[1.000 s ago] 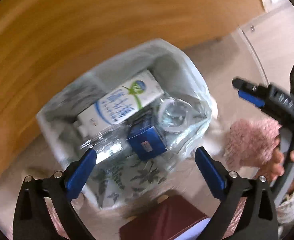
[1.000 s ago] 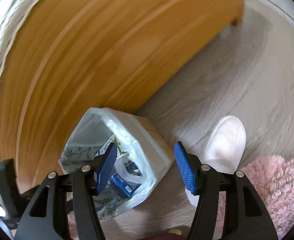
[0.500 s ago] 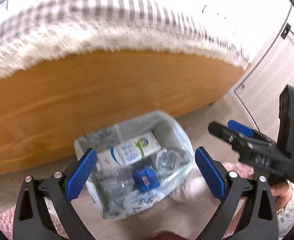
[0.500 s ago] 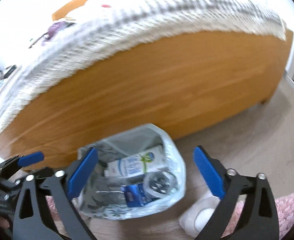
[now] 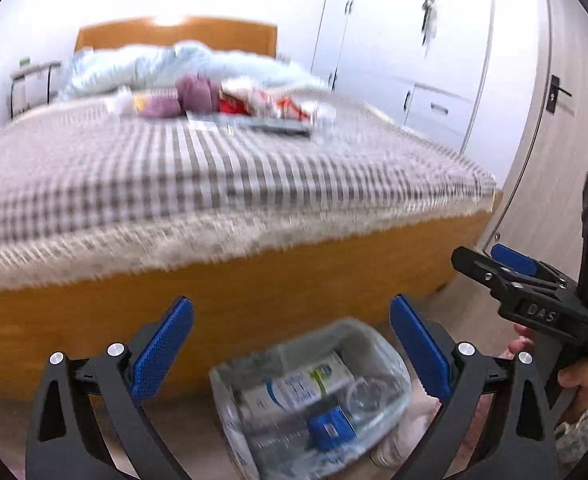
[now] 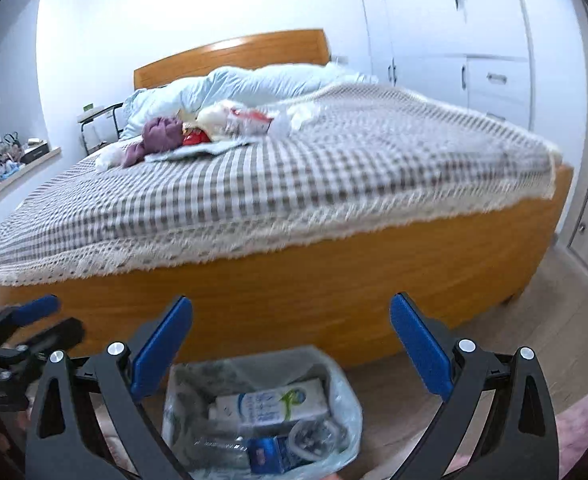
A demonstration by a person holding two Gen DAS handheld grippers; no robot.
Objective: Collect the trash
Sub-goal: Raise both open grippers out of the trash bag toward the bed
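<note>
Clear-lined bin [image 6: 262, 412], bottom centre, holds a white carton [image 6: 272, 404], blue box [image 6: 268, 454] and clear plastic.

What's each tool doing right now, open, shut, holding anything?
Left tool: open, holding nothing.
Right tool: open, jaws have just been opening, nothing between them.

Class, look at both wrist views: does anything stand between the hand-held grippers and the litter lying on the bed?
Nothing visible blocks it. Between the open right hand-held gripper and the litter pile lies only bare checked bedspread; the bin sits below, beside the bed frame.
</note>
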